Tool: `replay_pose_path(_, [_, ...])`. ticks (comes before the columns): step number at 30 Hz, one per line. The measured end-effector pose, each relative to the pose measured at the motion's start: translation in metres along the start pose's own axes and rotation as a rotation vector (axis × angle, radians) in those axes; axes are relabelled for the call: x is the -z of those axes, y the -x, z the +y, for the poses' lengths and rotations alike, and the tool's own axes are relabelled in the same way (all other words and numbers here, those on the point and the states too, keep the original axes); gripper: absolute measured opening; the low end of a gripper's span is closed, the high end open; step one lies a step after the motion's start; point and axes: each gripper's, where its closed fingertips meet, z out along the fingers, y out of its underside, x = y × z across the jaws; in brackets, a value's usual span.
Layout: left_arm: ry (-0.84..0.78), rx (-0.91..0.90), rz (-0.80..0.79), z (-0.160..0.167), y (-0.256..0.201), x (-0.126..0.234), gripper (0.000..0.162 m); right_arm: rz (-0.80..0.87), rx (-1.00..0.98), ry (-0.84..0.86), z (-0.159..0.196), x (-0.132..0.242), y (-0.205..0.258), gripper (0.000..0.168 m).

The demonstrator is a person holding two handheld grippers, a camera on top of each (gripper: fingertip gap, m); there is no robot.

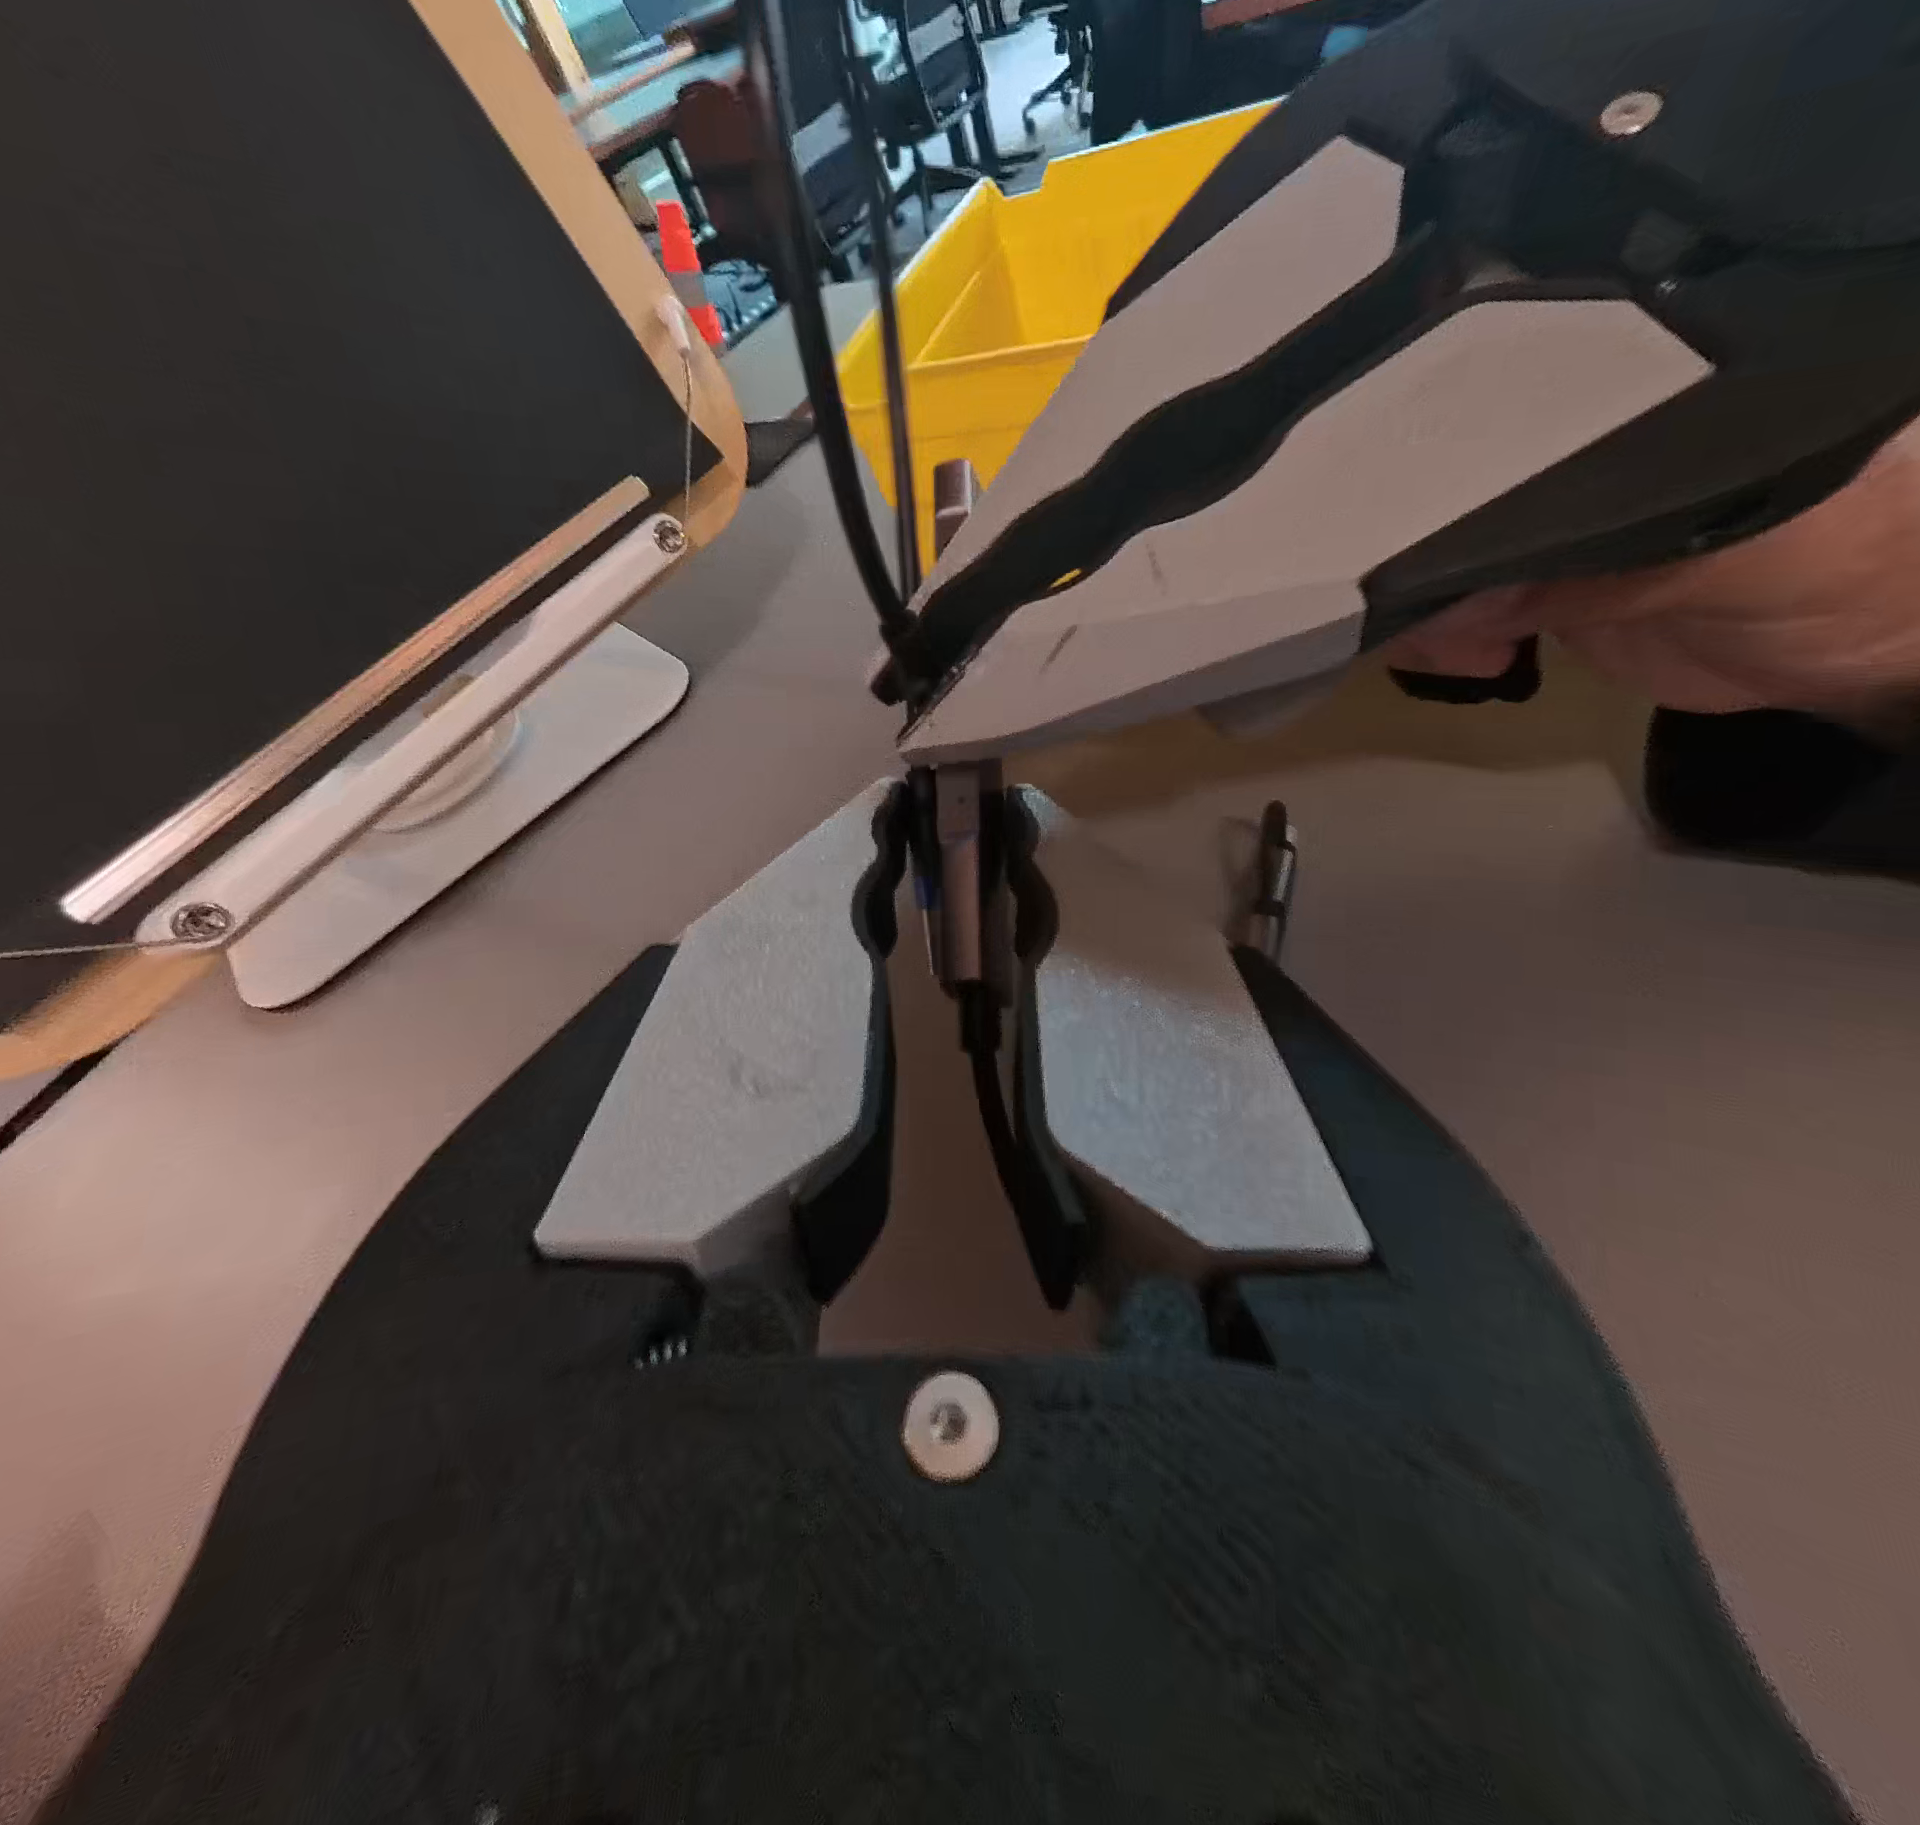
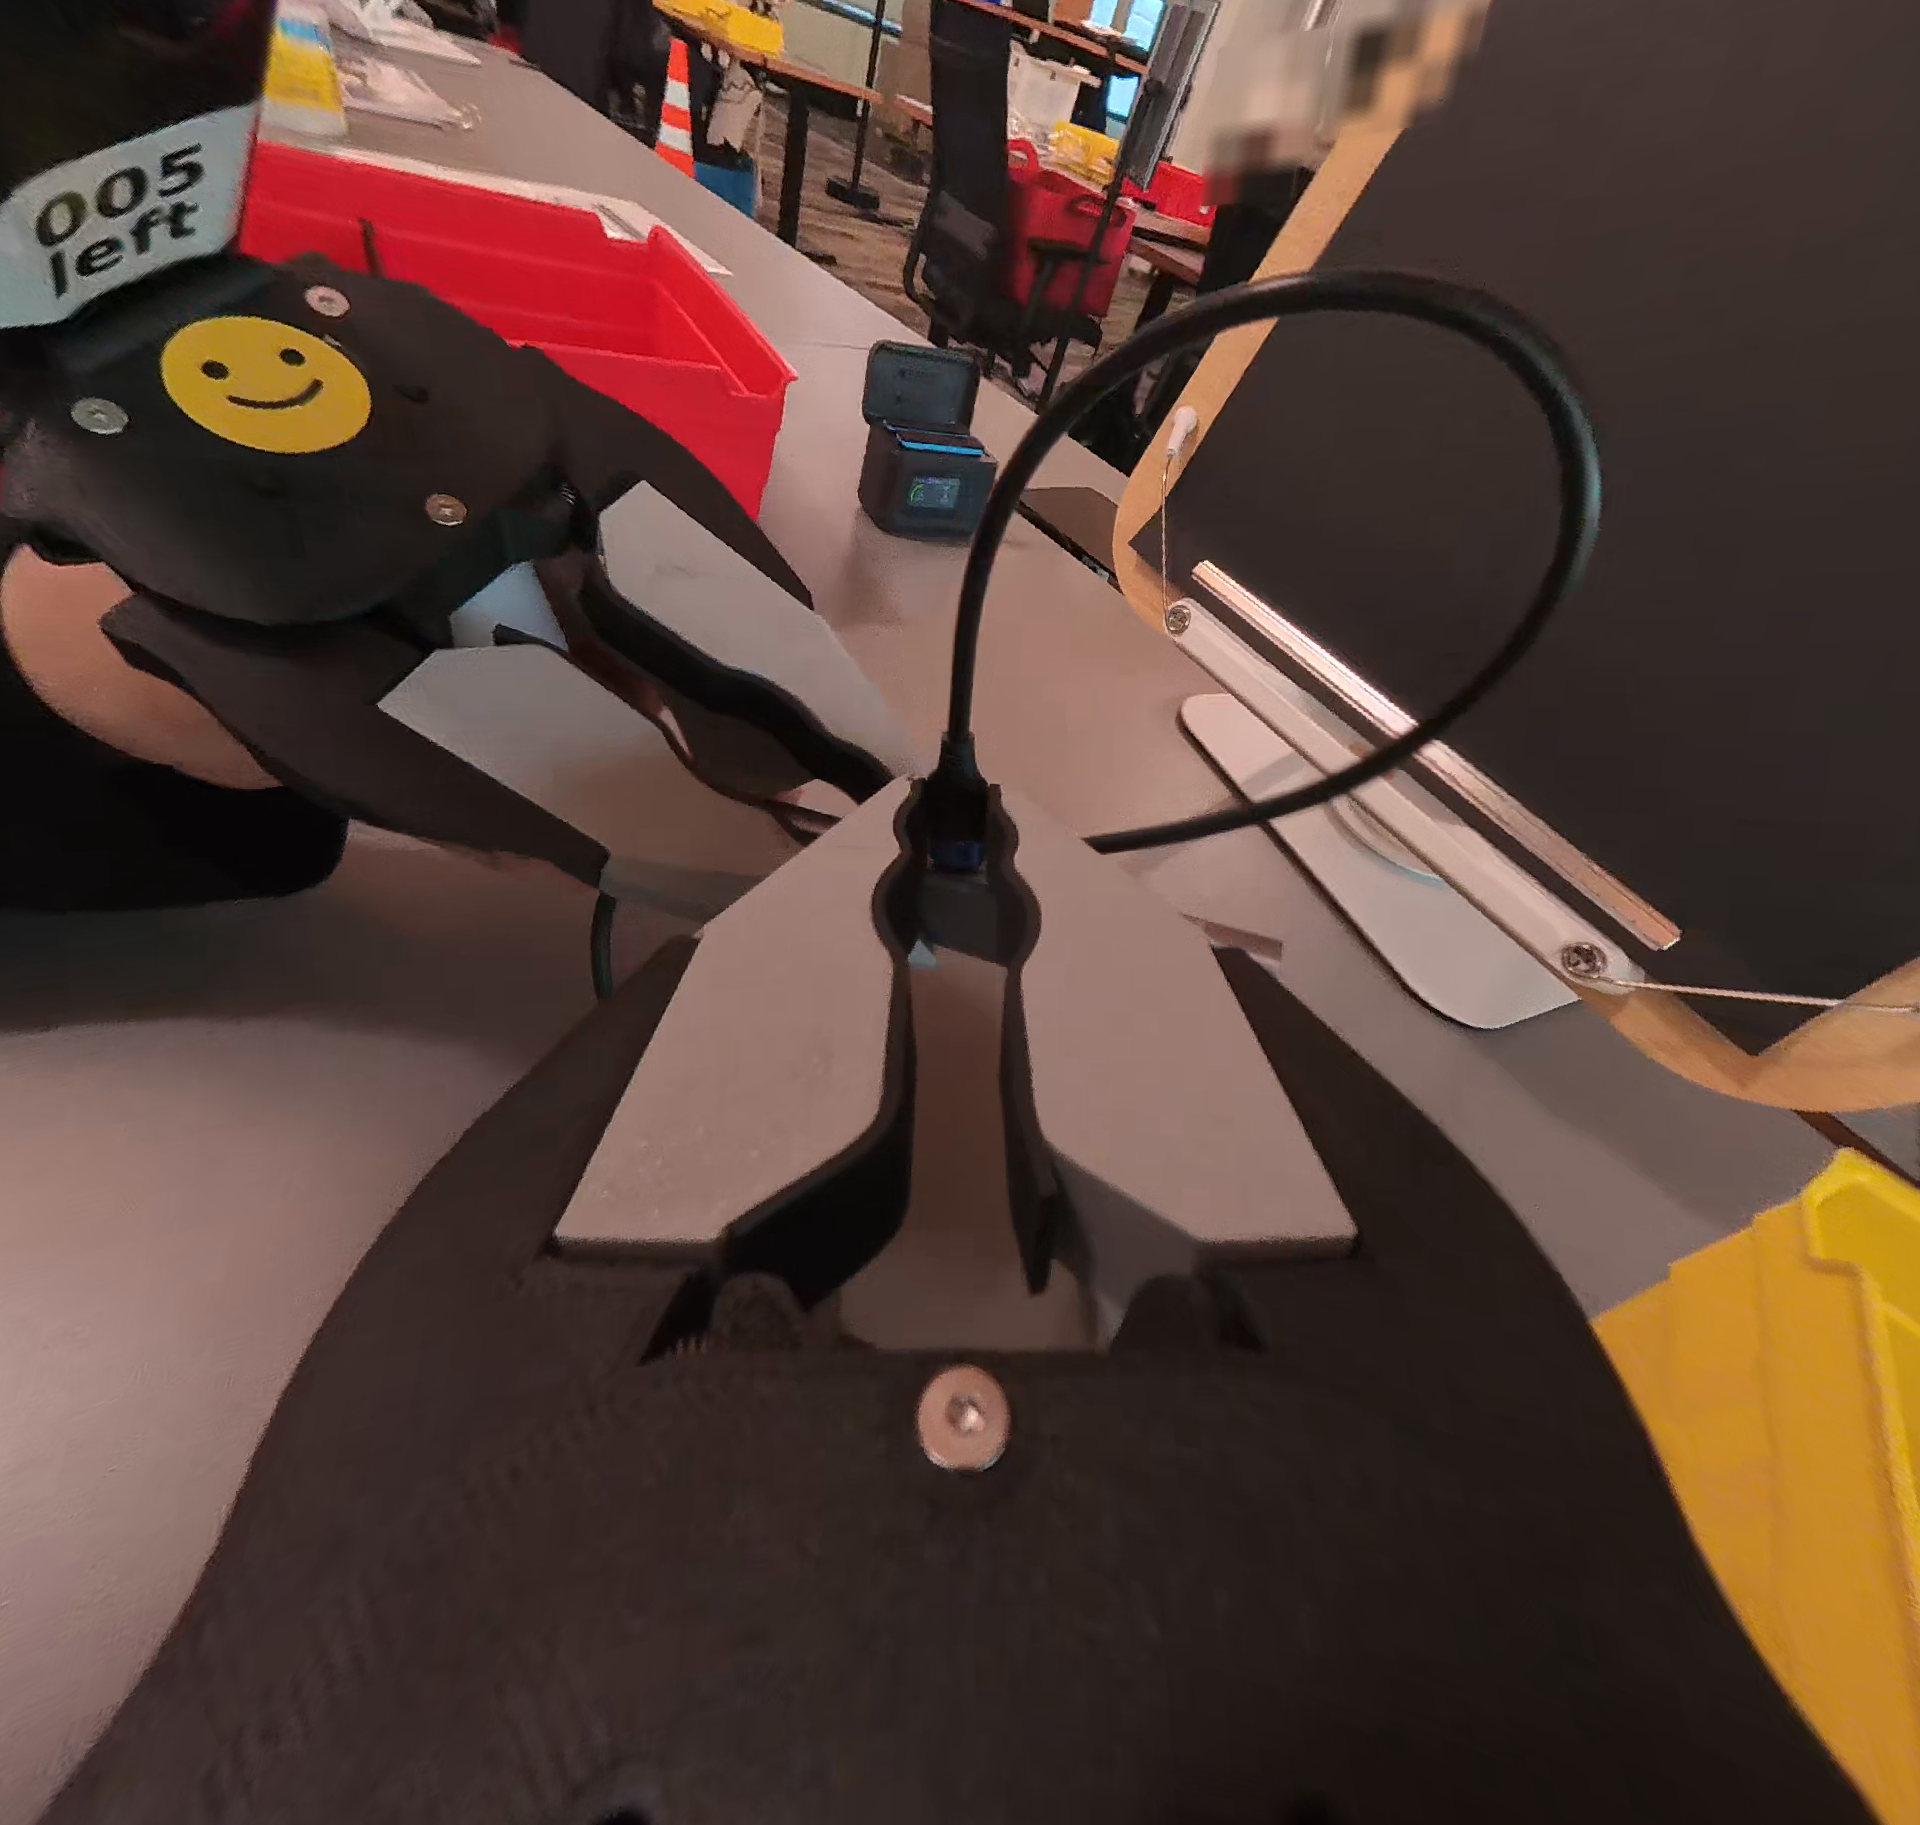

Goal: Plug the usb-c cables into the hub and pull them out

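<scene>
My left gripper is shut on the slim grey hub, holding it just above the grey table; the hub's own black lead runs back between the fingers. My right gripper is shut on the black plug of a USB-C cable, pressed against the end of the hub. How deep the plug sits is hidden by the pads. The cable loops up and to the right. In the left wrist view the right gripper comes in from the upper right. In the right wrist view the left gripper comes from the left.
A black screen on a white stand stands close on one side, also in the right wrist view. A yellow bin is behind, a red bin and a small black case farther off. Another grey plug lies on the table. The tips of both grippers are at nearly the same place.
</scene>
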Motion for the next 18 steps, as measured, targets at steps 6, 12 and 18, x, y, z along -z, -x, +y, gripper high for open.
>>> replay_pose_path(6, [-0.020,-0.035,-0.055,-0.004,0.005,0.006,0.021,-0.015,-0.145,-0.020,0.010,0.000,-0.006,0.007])
replay_pose_path(12, [-0.126,0.007,-0.045,-0.023,0.002,0.016,0.009,-0.031,-0.311,-0.082,0.009,0.009,-0.017,0.007])
replay_pose_path(18, [-0.110,0.085,0.045,-0.018,-0.005,0.012,0.013,-0.118,-0.400,-0.137,0.002,0.011,-0.012,0.007])
